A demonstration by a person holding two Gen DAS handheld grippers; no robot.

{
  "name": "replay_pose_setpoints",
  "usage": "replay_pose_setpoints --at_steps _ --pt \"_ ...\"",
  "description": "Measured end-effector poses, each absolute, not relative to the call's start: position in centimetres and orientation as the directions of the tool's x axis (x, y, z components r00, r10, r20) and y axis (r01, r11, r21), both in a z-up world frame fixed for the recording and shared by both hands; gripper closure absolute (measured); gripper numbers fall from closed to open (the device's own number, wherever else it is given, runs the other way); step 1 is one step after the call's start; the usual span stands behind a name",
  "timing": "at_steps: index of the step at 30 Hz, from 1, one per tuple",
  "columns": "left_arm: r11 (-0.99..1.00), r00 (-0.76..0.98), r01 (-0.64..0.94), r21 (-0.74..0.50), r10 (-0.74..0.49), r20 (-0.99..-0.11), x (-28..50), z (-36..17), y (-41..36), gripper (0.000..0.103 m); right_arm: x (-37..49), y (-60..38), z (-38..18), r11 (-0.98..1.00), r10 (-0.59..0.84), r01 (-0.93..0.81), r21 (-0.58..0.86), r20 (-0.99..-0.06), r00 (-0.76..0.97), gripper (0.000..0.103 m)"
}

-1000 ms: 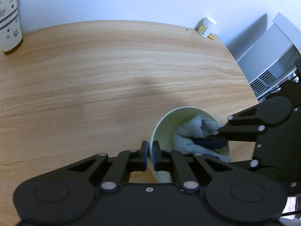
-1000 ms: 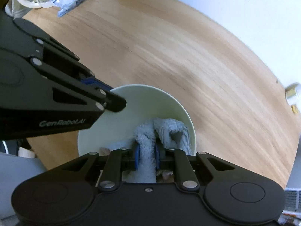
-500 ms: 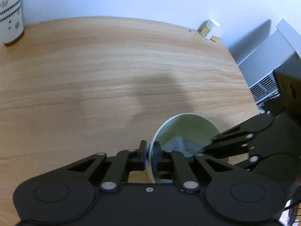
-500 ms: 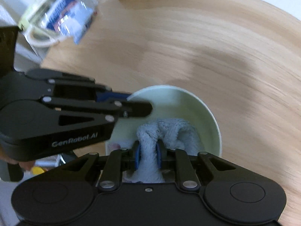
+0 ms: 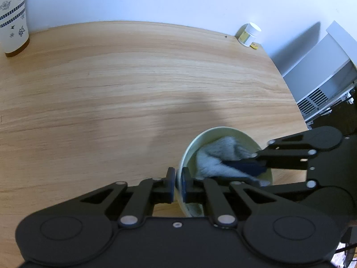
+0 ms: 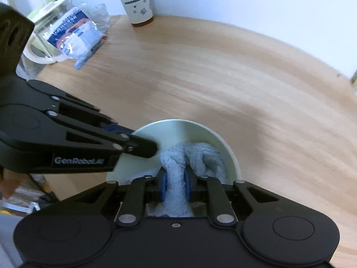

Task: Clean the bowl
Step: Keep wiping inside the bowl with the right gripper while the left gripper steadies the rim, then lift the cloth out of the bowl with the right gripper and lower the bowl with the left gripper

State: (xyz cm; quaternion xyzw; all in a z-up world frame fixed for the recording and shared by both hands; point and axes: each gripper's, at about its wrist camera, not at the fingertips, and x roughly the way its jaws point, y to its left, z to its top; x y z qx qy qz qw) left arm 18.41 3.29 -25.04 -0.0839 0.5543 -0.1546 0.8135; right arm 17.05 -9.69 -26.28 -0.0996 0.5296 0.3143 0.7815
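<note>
Counter: light wooden counter point(image 5: 133, 84), carrying everything.
Bowl: pale green round bowl point(image 5: 227, 134), near right on the counter, well apart from the patterned tall cup point(image 5: 13, 22) far left.
Cloth: grey-blue fluffy cloth point(image 6: 194, 154), bunched inside the bowl.
Left hand-held gripper point(image 5: 177, 184): clamped tight on the bowl's near rim, steadying it.
Right hand-held gripper point(image 6: 175, 187): nearly closed, pinching the cloth.
Doing it well: likely keep the rim hold firm, press the cloth against the wall, sweep round the whole inside.
</note>
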Motion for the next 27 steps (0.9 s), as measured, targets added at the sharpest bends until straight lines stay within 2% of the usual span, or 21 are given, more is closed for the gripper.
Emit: replay_pose_setpoints --at_steps 5,16,23,27 --pt "0.926 0.325 0.121 -0.359 -0.378 -0.867 18.8 -25.1 3.9 0.097 16.0 -10.6 -24.3 0.778 0.385 -0.614 0.134 -0.874 0.298 0.085" --pt "0.927 0.323 0.134 -0.35 -0.375 -0.869 18.5 -24.2 3.7 0.092 14.5 -13.8 -20.0 0.819 0.434 -0.558 0.134 -0.781 0.45 0.085" --pt "0.932 0.32 0.128 -0.338 -0.362 -0.876 18.5 -24.2 3.4 0.092 14.4 -17.7 -17.2 0.874 0.432 -0.457 0.165 -0.694 0.575 0.085" --pt "0.933 0.317 0.123 -0.339 -0.36 -0.877 18.5 -24.3 3.4 0.092 15.0 -21.1 -17.7 0.922 0.364 -0.349 0.17 -0.693 0.622 0.085"
